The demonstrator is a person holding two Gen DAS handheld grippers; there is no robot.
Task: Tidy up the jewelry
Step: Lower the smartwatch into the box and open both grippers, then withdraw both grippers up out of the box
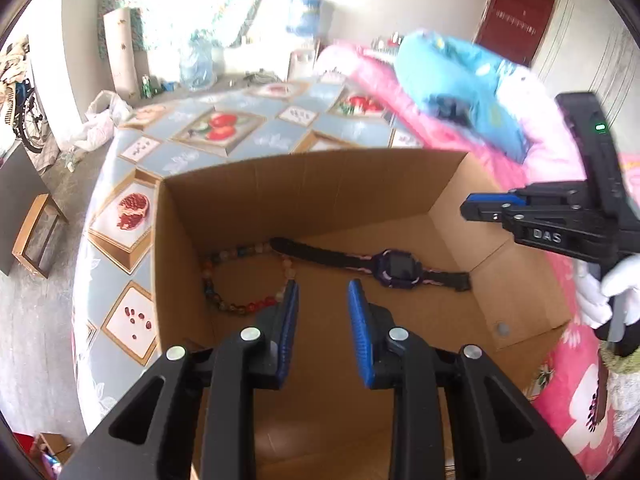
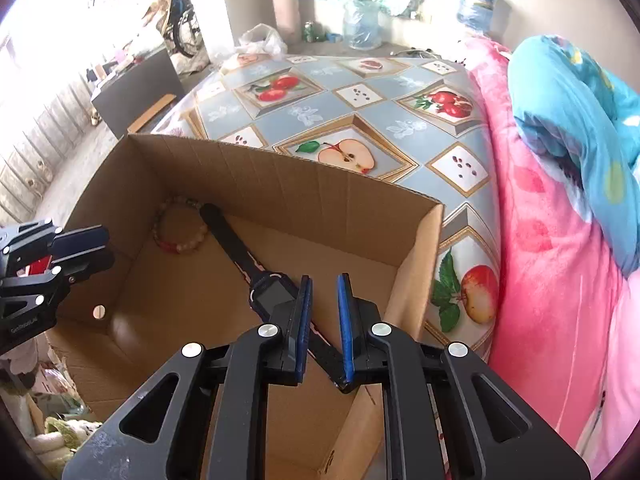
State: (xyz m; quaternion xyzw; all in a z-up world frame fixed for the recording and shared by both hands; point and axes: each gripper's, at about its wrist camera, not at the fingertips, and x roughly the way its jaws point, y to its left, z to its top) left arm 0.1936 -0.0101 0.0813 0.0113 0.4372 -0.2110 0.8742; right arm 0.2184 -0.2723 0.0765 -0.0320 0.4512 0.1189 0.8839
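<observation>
The left gripper (image 1: 323, 292) hangs with jaws parted and nothing between them, above the cardboard box (image 1: 320, 184). The right gripper (image 2: 323, 292) also stands slightly spread; the watch (image 2: 269, 295) strap passes under its gap, though no pad seems to press it. Both pieces lie on the box floor: the beaded bracelet (image 1: 244, 276) in the far corner, the watch's strap end overlapping it. Judging by this, the drop-off is finished (or nearly). Lift both grippers straight up, keeping pads clear of the strap and the box walls, over the fruit-patterned tablecloth (image 2: 360, 92).
</observation>
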